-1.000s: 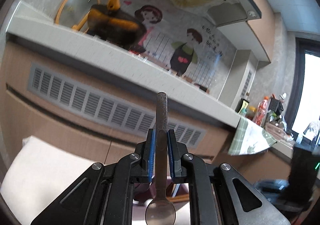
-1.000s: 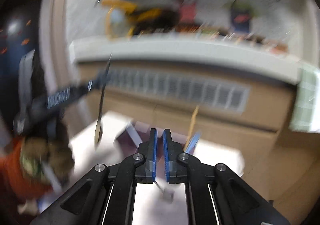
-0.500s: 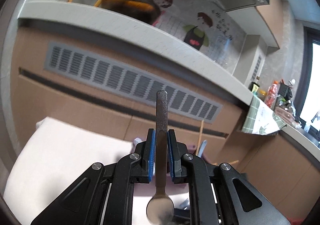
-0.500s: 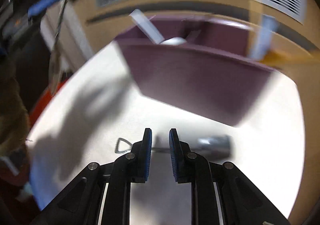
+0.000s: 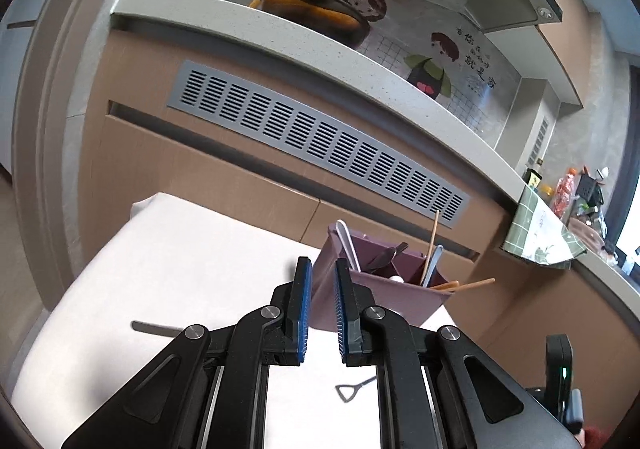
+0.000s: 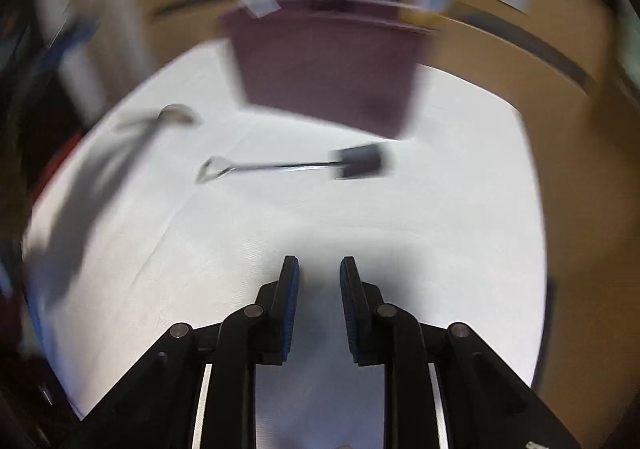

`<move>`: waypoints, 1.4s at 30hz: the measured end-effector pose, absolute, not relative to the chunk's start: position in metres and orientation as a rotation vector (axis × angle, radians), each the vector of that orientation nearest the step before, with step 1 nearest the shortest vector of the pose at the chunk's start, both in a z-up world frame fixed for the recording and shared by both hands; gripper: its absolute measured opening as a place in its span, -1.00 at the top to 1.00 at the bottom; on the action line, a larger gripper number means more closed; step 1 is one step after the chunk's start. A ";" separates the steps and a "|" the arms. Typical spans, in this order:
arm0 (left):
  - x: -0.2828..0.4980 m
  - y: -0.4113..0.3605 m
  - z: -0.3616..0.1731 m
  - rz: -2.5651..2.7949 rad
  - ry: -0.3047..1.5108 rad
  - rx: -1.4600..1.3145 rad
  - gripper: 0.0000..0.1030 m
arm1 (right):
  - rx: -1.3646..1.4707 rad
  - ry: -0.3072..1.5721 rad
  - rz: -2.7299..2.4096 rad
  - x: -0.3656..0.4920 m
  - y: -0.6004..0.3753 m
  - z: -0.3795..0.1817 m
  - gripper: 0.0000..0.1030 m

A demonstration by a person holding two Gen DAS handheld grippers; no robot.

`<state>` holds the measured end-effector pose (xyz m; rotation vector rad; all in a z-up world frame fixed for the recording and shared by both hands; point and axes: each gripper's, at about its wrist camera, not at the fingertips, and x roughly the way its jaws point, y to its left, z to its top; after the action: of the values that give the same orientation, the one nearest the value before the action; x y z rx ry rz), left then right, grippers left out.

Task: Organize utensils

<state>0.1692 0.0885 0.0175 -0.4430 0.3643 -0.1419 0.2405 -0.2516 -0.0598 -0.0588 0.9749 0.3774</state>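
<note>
The left gripper is drawn in to its narrowest: only a thin slit shows between the ribbed blue pads, and nothing is in it. It points at a plum-coloured plastic utensil holder with slanted walls and inner dividers. The holder stands on a white cloth-covered table near its far edge. Rising out of the compartments are a white plastic spoon, a dark metal utensil, a pale blue handle and thin wooden chopsticks. Two pieces lie loose on the cloth in front of the holder. One is a small shovel-shaped spoon with a slim metal shaft, a looped triangular grip and a flat dark blade. The other, to its left, is a metal spoon, blurred in the right wrist view, whose matte grey handle end shows beside the left gripper. The right gripper tilts down over the bare cloth nearer the viewer. Its jaws are opening and hold nothing, and the shovel spoon lies well ahead of its tips. Behind the table runs a tan wood-grain cabinet front with a long grey slotted vent under a speckled stone counter.
</note>
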 end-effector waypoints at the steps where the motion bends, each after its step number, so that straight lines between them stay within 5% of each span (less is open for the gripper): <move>1: 0.170 0.091 0.016 -0.134 0.384 -0.435 0.78 | -0.015 0.986 0.364 0.244 -0.259 -0.065 0.59; 6: 0.207 0.117 -0.007 -0.145 0.546 -0.370 0.75 | 0.014 0.976 0.342 0.260 -0.259 -0.080 0.48; 10: 0.259 0.141 -0.037 -0.157 0.711 -0.425 0.74 | -0.056 0.999 0.325 0.270 -0.243 -0.080 0.05; 13: 0.289 0.147 -0.059 -0.171 0.807 -0.433 0.74 | -0.061 1.015 0.303 0.267 -0.239 -0.073 -0.03; 15: 0.293 0.148 -0.070 -0.165 0.848 -0.423 0.74 | -0.099 1.019 0.286 0.254 -0.227 -0.064 0.02; 17: 0.286 0.145 -0.077 -0.185 0.882 -0.415 0.74 | -0.122 0.966 0.278 0.249 -0.216 -0.057 0.46; 24: 0.234 0.119 -0.081 -0.307 0.949 -0.416 0.74 | -0.185 0.939 0.515 0.283 -0.124 -0.043 0.64; 28: 0.210 0.097 -0.076 -0.387 0.991 -0.302 0.70 | -0.156 1.069 0.567 0.306 -0.107 -0.063 0.64; 37: 0.188 0.119 -0.057 -0.295 0.918 -0.227 0.54 | -0.348 1.014 0.463 0.235 -0.186 -0.057 0.68; 42: 0.164 0.118 -0.057 -0.302 0.898 -0.251 0.54 | -0.030 0.990 0.335 0.244 -0.262 -0.052 0.57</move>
<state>0.1640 0.1177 -0.0573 -0.2511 0.8975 -0.3020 0.2437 -0.2616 -0.0523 -0.0296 0.9904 0.3349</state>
